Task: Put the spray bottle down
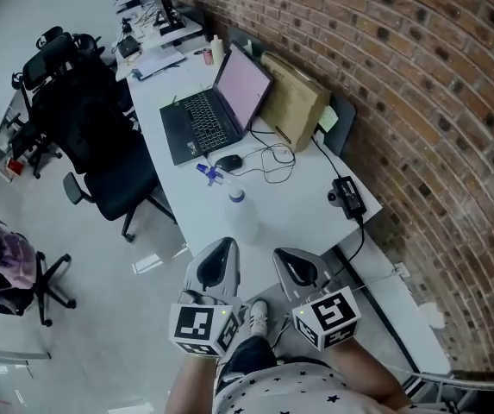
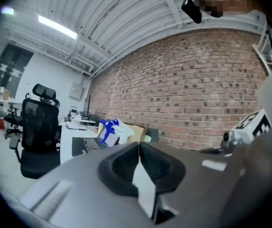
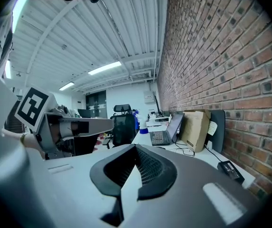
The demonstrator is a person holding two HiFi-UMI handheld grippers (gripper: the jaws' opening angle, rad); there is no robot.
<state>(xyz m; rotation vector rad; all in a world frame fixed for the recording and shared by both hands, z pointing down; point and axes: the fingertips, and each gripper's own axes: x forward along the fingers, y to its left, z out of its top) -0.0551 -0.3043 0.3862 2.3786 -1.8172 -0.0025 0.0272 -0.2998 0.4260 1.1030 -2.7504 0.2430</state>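
Observation:
The spray bottle (image 1: 236,203), clear with a blue trigger head, stands on the white table (image 1: 307,210) in front of the laptop, with neither gripper touching it. In the left gripper view its blue head (image 2: 108,128) shows far ahead, past the jaws. The right gripper view has the bottle (image 3: 139,122) small at the table's left edge. My left gripper (image 1: 221,248) and right gripper (image 1: 286,258) are side by side near the table's near edge, close to the person's body, well short of the bottle. On both, the jaws are pressed together with nothing between them.
An open laptop (image 1: 216,110), a black mouse (image 1: 228,161) with looping cable, a brown cardboard package (image 1: 294,102) and a power adapter (image 1: 347,194) lie on the table. A brick wall (image 1: 419,102) runs along its right. A black office chair (image 1: 100,145) stands left of the table.

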